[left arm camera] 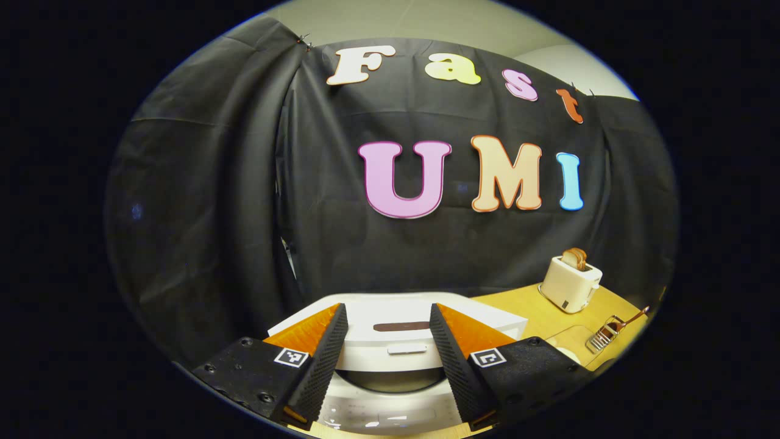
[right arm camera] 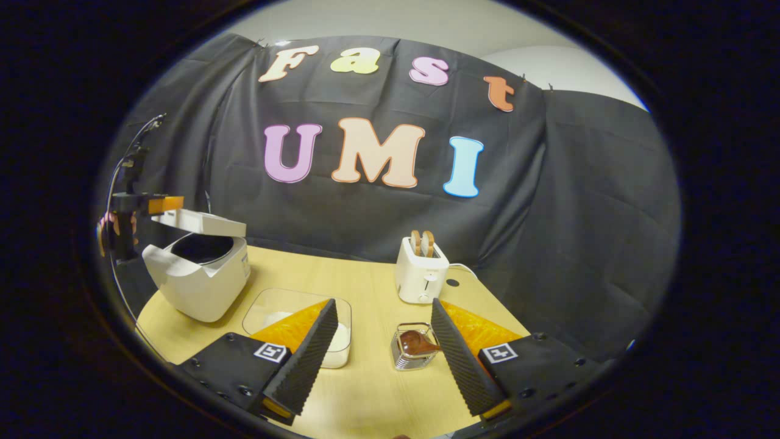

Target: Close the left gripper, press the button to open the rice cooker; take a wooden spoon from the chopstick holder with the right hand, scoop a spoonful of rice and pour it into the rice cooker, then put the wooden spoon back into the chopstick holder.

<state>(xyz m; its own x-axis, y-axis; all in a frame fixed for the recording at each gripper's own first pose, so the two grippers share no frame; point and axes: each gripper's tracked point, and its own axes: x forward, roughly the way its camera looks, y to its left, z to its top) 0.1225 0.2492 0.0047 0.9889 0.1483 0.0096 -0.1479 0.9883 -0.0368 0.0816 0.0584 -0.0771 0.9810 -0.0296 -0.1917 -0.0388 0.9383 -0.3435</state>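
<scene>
I found my left gripper (left arm camera: pixel 388 332) spread wide, holding nothing, above the rice cooker (right arm camera: pixel 198 277), whose lid stood partly raised. My right gripper (right arm camera: pixel 382 332) likewise gaped empty. The wooden spoon (right arm camera: pixel 415 342) sat in the chopstick holder (right arm camera: pixel 411 360).

We count one rice cooker (right arm camera: pixel 198 268), one toaster (right arm camera: pixel 421 277) with two bread slices (right arm camera: pixel 422 242), one rice container (right arm camera: pixel 298 323), one chopstick holder (right arm camera: pixel 413 349), one wooden spoon (right arm camera: pixel 414 342)
</scene>
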